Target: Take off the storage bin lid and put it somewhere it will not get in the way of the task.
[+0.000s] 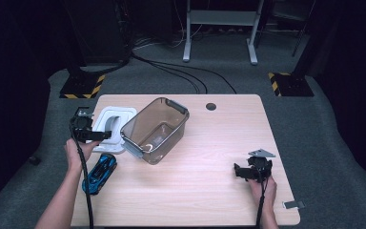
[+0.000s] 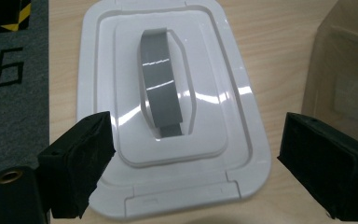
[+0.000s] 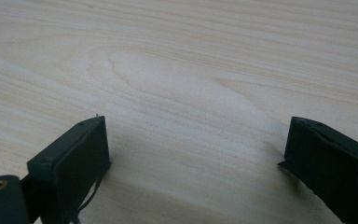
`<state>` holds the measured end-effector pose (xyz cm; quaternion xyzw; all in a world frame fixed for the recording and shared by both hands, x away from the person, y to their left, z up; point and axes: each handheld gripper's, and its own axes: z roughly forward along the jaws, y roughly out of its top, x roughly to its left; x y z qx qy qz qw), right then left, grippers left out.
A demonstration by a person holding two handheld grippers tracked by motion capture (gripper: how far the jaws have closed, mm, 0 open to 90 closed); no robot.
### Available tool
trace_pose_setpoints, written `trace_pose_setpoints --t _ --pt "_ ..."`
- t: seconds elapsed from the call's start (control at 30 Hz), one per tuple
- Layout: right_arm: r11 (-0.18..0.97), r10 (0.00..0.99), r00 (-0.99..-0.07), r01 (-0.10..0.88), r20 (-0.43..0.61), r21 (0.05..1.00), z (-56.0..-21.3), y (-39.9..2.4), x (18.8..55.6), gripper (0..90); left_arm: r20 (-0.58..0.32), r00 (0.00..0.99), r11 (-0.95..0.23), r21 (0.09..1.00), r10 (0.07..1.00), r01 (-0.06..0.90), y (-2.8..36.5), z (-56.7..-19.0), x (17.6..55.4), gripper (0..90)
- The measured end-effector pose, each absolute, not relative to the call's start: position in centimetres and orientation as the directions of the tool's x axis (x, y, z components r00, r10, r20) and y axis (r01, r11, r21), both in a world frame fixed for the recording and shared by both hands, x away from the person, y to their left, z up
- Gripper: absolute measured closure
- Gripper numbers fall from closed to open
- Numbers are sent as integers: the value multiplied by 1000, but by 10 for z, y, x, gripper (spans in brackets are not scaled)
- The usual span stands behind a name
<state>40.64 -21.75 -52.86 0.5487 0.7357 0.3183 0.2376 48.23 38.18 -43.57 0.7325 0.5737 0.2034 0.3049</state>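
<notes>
1. The counter carries a clear bin at centre frame, with the white lid flat just left of it.
2. The left gripper hovers over the lid, fingers spread with nothing between them; a good regrasp would straddle the grey handle squarely.
3. The right gripper rests at lower right, fingers spread.
4. A "6" marks the floor mat at upper left.
</notes>
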Motion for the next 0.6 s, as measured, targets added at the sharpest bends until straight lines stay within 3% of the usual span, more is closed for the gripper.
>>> trace_pose_setpoints --t 0.6 --pt "195 959 -285 656 0 729 -529 -217 406 56 -37 290 -179 710 956 681 384 -443 412 57"
